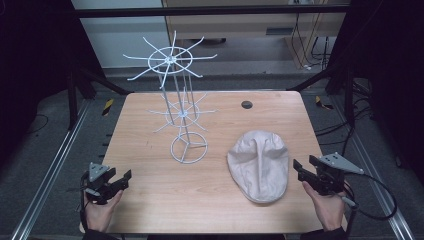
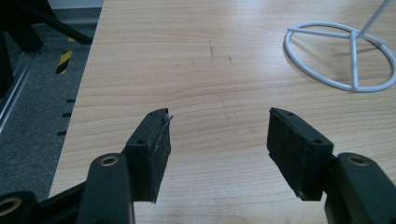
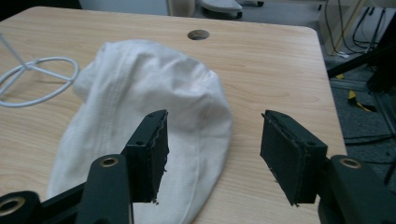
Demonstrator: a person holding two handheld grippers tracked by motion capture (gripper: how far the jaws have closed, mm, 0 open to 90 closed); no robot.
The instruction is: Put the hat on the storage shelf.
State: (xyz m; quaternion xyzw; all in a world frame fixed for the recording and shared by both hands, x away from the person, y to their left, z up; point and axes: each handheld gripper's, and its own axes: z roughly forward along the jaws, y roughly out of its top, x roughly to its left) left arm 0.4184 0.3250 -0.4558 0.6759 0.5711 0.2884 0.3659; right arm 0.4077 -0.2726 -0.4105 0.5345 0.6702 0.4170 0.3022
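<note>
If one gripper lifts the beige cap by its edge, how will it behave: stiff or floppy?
The cap is soft cloth with folds and seams, so it would probably sag and droop rather than hold its shape. It looks light. It lies flat on the table, so pinching its edge may first bunch the fabric.

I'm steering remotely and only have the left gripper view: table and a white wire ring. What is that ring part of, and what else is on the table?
Observer: The ring is the base of a tall white wire stand with two tiers of spokes.
Operator: Anything else on the table?
Observer: A pale cloth cap lies flat, to the right of the stand's base.
Operator: Where is the other tool?
Observer: The right tool is open, its jaws empty, near the cap's right edge.
Operator: Is my tool over the table?
Observer: The left tool sits at the table's front left edge.
</note>
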